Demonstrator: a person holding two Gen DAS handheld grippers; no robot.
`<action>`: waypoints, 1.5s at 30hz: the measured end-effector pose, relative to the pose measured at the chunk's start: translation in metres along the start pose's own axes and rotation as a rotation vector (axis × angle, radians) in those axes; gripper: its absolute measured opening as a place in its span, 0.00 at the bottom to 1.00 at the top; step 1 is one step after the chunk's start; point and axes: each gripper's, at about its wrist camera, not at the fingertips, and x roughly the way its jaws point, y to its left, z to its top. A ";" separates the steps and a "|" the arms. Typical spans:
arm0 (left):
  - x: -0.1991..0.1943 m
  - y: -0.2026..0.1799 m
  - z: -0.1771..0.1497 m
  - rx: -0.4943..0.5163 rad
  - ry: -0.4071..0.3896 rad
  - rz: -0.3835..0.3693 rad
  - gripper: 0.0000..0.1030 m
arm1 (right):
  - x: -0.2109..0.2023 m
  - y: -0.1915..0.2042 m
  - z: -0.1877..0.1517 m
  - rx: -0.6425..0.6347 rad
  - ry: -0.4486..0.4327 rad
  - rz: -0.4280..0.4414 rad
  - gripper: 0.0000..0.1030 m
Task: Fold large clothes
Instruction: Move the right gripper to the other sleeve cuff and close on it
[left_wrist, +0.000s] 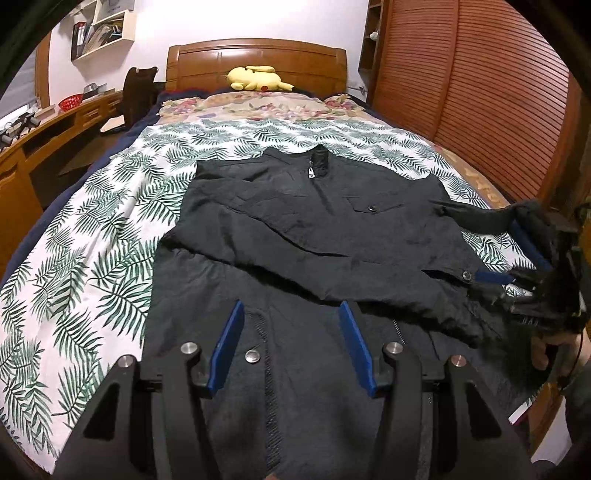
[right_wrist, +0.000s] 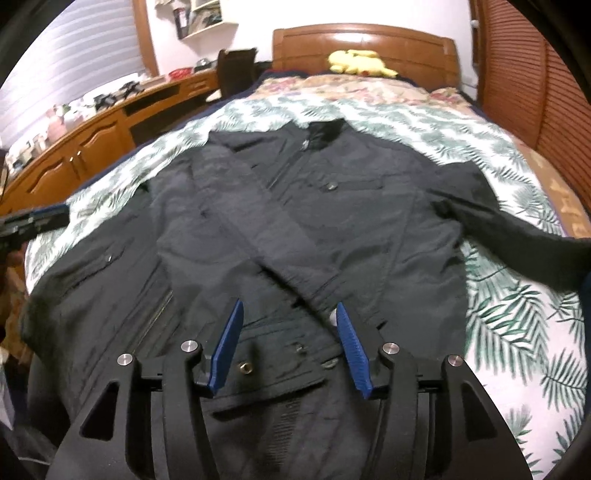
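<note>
So the left gripper (left_wrist: 291, 306) has its blue pads spread about halfway, nothing pinched between them; it's just hovering over the lower front of the black jacket (left_wrist: 314, 229), near a metal snap. The right gripper (right_wrist: 290, 306) is spread about the same, its jaws parted with only jacket fabric lying below them, not clamped; in the left wrist view you can see it off at the right edge (left_wrist: 517, 258) with a bit of the person's hand (left_wrist: 546, 350) under it, and the dark sleeve end lies right up against its upper blue finger, though I can't tell if it's actually touching.

The jacket is laid flat on the bed, collar toward the headboard (left_wrist: 258, 62), zipped at the neck; one sleeve is folded diagonally across the chest; the other sleeve sticks out to the right side.

Under it there's a white sheet with green leaf print (left_wrist: 92, 240), then a floral cover further up, and a yellow plush toy (left_wrist: 258, 78) by the headboard; a wooden desk (right_wrist: 92, 140) runs along the left with clutter on it; a wooden louvred wardrobe (left_wrist: 461, 92) stands on the right; wall shelves sit up top left.
</note>
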 end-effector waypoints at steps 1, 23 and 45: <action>0.002 -0.002 0.001 0.002 0.001 -0.001 0.52 | 0.003 0.002 -0.001 -0.006 0.009 0.006 0.52; 0.043 -0.041 0.011 0.010 0.016 -0.072 0.52 | -0.029 -0.049 0.001 0.013 0.022 -0.076 0.61; 0.059 -0.068 0.004 0.023 0.049 -0.099 0.52 | -0.153 -0.345 0.063 0.381 -0.026 -0.576 0.66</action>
